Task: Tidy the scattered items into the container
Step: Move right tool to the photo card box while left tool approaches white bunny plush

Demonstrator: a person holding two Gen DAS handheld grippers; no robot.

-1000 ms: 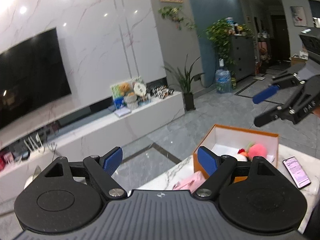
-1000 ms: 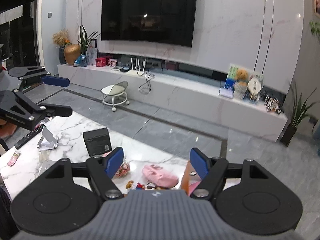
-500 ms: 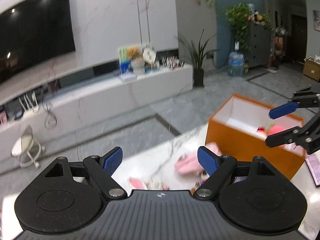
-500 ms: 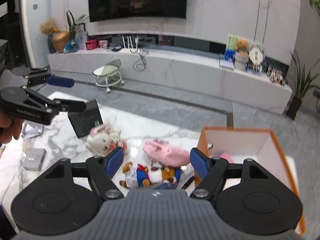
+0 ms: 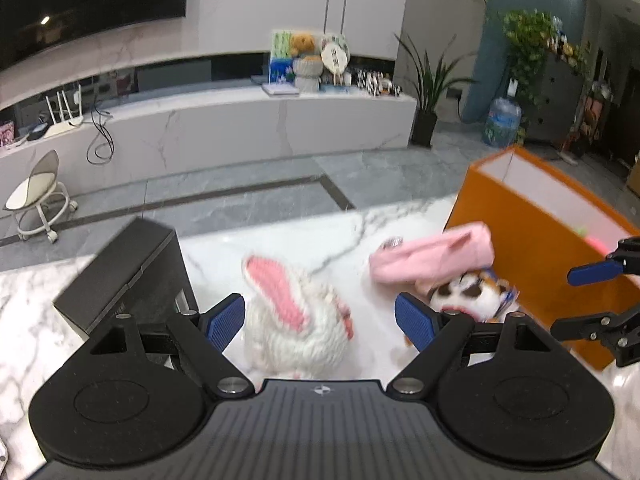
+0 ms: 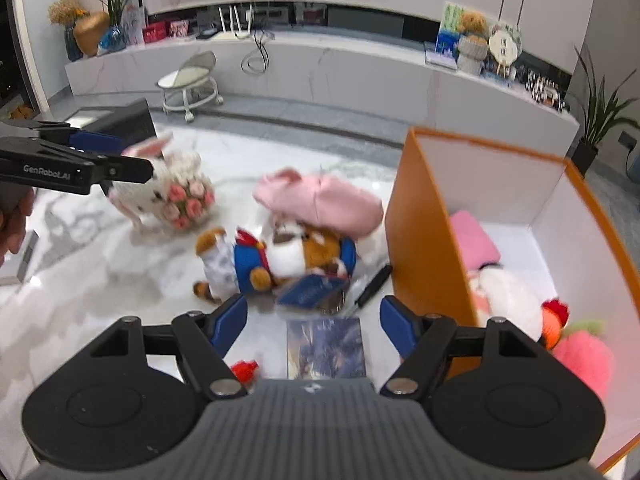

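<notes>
the box, orange outside and white inside, stands open-topped at the right edge of the tabletop, and it already holds a pink cloth and a few plush toys, so part of the tidying looks done. still loose on the marble are a white rabbit toward the left, a pink pouch lying just beside the box wall, a fox toy in blue clothes touching the pouch, and a card near the front edge. a black case stands at the left, beyond the rabbit.

the left gripper is wide open and holds nothing; the rabbit sits right ahead between its tips, which suggests it is lined up as the next pick. the right gripper is also spread wide and empty, hanging over the fox and card, likely placed for those while staying close to the box for a short drop.
</notes>
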